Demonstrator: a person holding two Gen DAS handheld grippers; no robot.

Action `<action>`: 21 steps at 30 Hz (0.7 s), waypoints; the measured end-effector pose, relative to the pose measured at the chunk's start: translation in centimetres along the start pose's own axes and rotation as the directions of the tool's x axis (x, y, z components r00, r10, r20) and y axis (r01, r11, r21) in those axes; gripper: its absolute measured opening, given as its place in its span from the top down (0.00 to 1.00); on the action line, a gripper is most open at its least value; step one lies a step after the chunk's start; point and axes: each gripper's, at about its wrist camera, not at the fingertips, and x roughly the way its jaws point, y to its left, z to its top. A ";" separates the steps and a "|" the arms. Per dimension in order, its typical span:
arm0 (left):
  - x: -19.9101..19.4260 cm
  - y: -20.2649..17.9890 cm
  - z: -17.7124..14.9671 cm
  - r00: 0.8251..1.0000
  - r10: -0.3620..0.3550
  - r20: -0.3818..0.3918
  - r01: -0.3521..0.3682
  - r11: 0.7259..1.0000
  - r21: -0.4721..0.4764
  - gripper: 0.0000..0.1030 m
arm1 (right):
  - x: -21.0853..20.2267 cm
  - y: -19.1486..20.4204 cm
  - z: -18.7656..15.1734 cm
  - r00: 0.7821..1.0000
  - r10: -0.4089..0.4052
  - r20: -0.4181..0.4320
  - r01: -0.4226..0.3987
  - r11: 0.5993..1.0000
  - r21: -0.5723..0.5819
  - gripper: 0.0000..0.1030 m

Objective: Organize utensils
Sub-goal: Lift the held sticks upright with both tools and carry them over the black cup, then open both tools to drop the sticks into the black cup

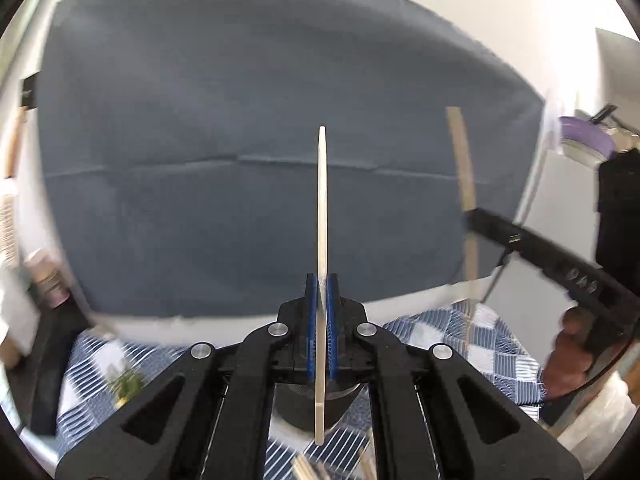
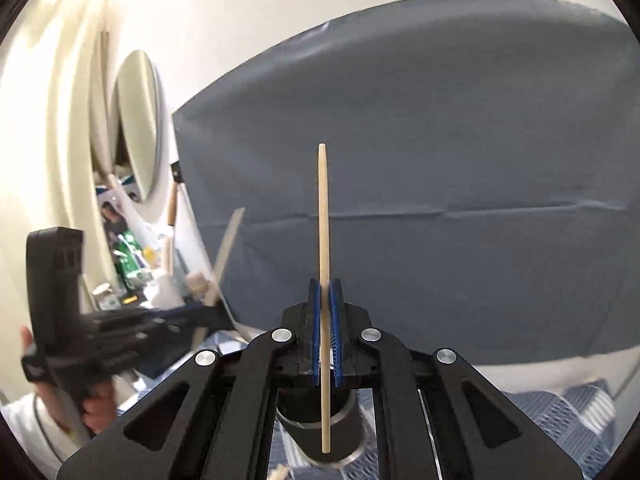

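My left gripper is shut on a flat pale wooden utensil, held upright and seen edge-on. My right gripper is shut on a second thin wooden utensil, also upright. Under each gripper stands a dark round holder, also in the right wrist view; each utensil's lower end hangs in front of it. The right gripper and its utensil show at the right of the left wrist view. The left gripper with its utensil shows at the left of the right wrist view.
A grey-blue cloth backdrop fills the wall ahead. A blue-and-white checked cloth covers the table. Bottles and clutter and a round mirror stand at the left. A purple-lidded container sits at the far right.
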 end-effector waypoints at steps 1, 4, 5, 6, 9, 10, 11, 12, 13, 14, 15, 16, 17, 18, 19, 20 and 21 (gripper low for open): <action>0.8 0.3 0.0 0.999 -0.037 0.015 0.038 0.999 -0.008 0.95 | 0.9 0.0 -0.1 1.000 0.010 0.002 -0.010 1.000 0.004 0.95; 3.2 1.5 -0.5 0.991 -0.125 0.036 0.127 0.991 -0.038 0.95 | 3.4 0.1 -0.3 1.000 0.025 -0.003 -0.024 1.000 0.018 0.95; 3.9 1.9 -0.7 0.987 -0.157 0.045 0.159 0.986 -0.045 0.95 | 3.9 0.0 -0.6 1.000 0.023 -0.004 -0.023 1.000 0.019 0.95; 4.6 2.3 -1.1 0.982 -0.187 0.041 0.188 0.981 -0.049 0.95 | 4.8 -0.1 -0.9 0.999 0.033 -0.007 -0.032 0.999 0.025 0.95; 6.1 3.7 -2.1 0.960 -0.272 0.071 0.277 0.958 -0.080 0.95 | 6.9 -0.6 -2.0 0.999 0.044 -0.020 -0.043 0.998 0.047 0.95; 6.6 4.2 -2.4 0.955 -0.286 0.081 0.293 0.951 -0.099 0.95 | 7.5 -0.7 -2.3 0.999 0.044 -0.029 -0.043 0.998 0.052 0.95; 7.0 4.6 -2.8 0.954 -0.286 0.085 0.294 0.949 -0.111 0.95 | 8.2 -0.8 -2.6 0.998 0.041 -0.040 -0.039 0.998 0.055 0.95; 7.5 5.0 -3.2 0.952 -0.292 0.086 0.302 0.945 -0.128 0.95 | 8.7 -0.8 -3.0 0.998 0.038 -0.048 -0.036 0.998 0.053 0.95; 7.7 5.2 -3.6 0.951 -0.296 0.088 0.306 0.941 -0.141 0.95 | 9.1 -0.8 -3.3 0.998 0.037 -0.054 -0.035 0.998 0.050 0.95; 7.9 5.3 -3.9 0.950 -0.299 0.087 0.309 0.939 -0.153 0.95 | 9.4 -0.8 -3.7 0.997 0.032 -0.063 -0.029 0.998 0.047 0.95; 8.1 5.5 -4.2 0.950 -0.299 0.086 0.309 0.937 -0.164 0.95 | 9.7 -0.7 -4.0 0.997 0.031 -0.072 -0.028 0.999 0.046 0.95; 8.3 5.6 -4.5 0.952 -0.294 0.085 0.305 0.937 -0.171 0.95 | 10.0 -0.7 -4.3 0.996 0.033 -0.080 -0.030 0.998 0.048 0.95; 8.6 5.7 -4.7 0.952 -0.294 0.083 0.304 0.936 -0.179 0.95 | 10.2 -0.7 -4.6 0.996 0.026 -0.088 -0.022 0.999 0.048 0.95; 8.5 5.8 -4.9 0.952 -0.296 0.081 0.306 0.934 -0.185 0.95 | 10.3 -0.7 -4.8 0.995 0.017 -0.097 -0.012 0.999 0.045 0.95; 8.8 6.2 -5.0 0.952 -0.295 0.079 0.305 0.934 -0.187 0.95 | 10.4 -0.7 -5.1 0.994 0.017 -0.106 -0.012 0.999 0.046 0.95; 8.6 6.1 -5.1 0.954 -0.291 0.076 0.300 0.935 -0.187 0.95 | 10.4 -0.8 -5.2 0.994 0.015 -0.111 -0.010 0.999 0.049 0.95; 8.6 6.1 -5.1 0.954 -0.292 0.073 0.301 0.935 -0.186 0.95 | 10.3 -0.9 -5.4 0.993 0.010 -0.118 -0.004 0.999 0.051 0.95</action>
